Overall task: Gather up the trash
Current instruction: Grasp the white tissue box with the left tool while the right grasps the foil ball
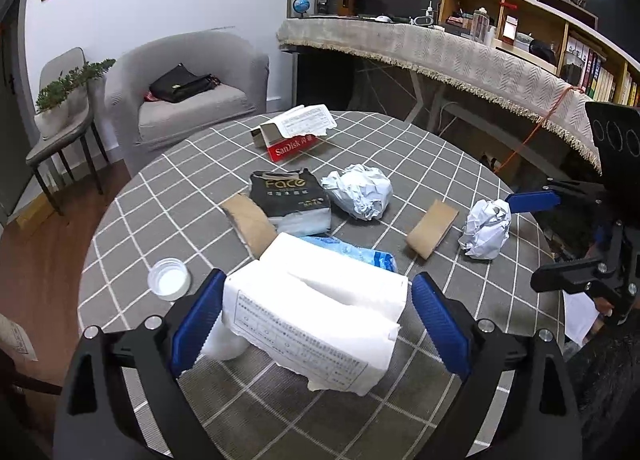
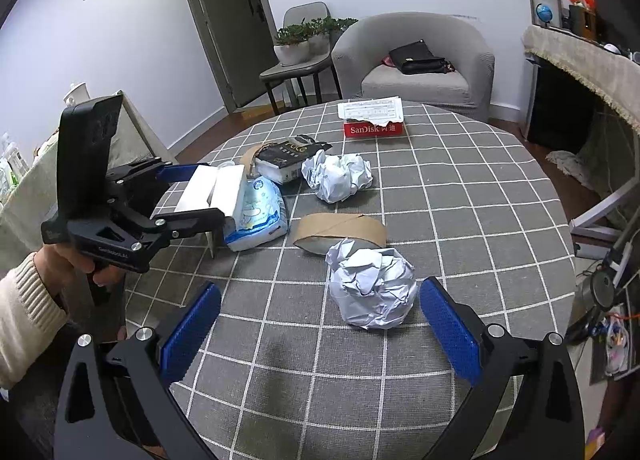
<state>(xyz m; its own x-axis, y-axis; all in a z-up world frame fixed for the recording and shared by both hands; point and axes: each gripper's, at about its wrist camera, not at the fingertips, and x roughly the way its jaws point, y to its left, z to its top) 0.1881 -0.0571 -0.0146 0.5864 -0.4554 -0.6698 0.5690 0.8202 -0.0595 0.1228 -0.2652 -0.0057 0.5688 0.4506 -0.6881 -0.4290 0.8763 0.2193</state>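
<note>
A red cardboard box (image 1: 294, 148) printed "SanDisk" in white sits at the far side of the round table with the grey, white-checked cloth (image 1: 400, 147), one end flap open and a torn white printed form (image 1: 307, 119) lying across its top; what the box holds cannot be seen. Nearer lies a black tissue pack (image 1: 291, 195) lettered "Face" in gold, white tissue showing at its open end, with a flattened brown cardboard tube (image 1: 250, 221) just beside it. The left gripper (image 1: 316, 314) has its jaws spread around a folded white paper wad (image 1: 320, 300) bearing a printed form too small to read — the left pad touches it, the right stands a little off. Behind the wad is a pale blue printed plastic packet (image 2: 256, 215). The right gripper (image 2: 320, 324) is also spread wide, flanking a crumpled white paper ball (image 2: 372, 288) resting on the cloth — not pinching it.
</note>
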